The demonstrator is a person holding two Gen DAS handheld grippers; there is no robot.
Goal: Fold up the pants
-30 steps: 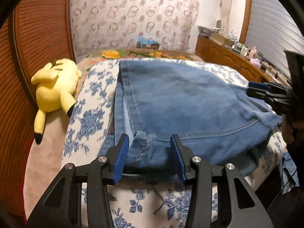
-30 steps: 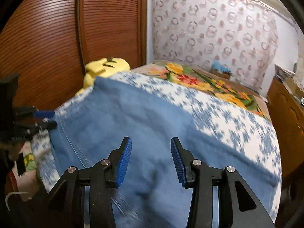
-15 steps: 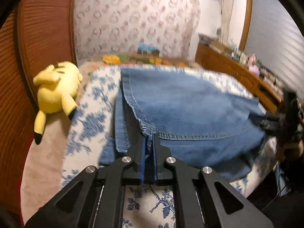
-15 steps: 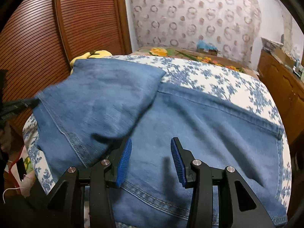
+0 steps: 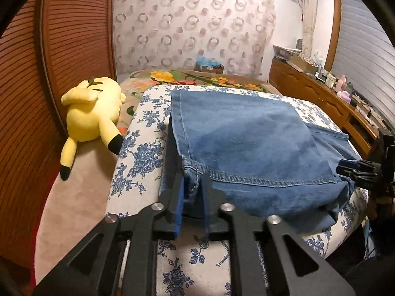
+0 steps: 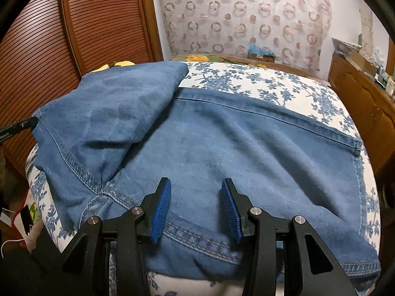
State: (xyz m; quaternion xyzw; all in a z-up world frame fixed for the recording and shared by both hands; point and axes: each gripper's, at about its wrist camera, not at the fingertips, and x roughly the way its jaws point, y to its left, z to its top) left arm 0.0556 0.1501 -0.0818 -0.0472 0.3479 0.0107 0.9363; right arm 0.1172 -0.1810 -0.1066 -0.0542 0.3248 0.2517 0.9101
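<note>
Left wrist view: the left gripper (image 5: pixel 193 182) has its black fingers with blue ribbed pads set narrowly apart, and its jaws are opening. A bunched corner of the blue denim pants (image 5: pixel 246 148) with pale stitching sits between the pads; whether they press on it cannot be told. From that corner the folded denim spreads away across the white quilt printed with blue flowers (image 5: pixel 140 157), its stitched hem running to the right, where the right gripper (image 5: pixel 350 170) shows at the cloth's far edge. Left of the quilt a yellow plush toy with black-tipped ears (image 5: pixel 91 118) lies on a beige surface beside the brown slatted wooden door (image 5: pixel 74 37). Behind stands a curtain patterned with pinkish rings (image 5: pixel 192 24), and to the right a wooden dresser crowded with small items (image 5: pixel 321 93).

Right wrist view: the right gripper (image 6: pixel 196 209) has its two blue pads held well apart with nothing clamped; they hover just over the denim near its stitched hem. The pants (image 6: pixel 234 153) lie flat across the flowered quilt (image 6: pixel 271 83), and on the left a folded-over portion of them rises in a soft hump. At the far left edge the tip of the left gripper (image 6: pixel 17 127) meets that raised fold.
</note>
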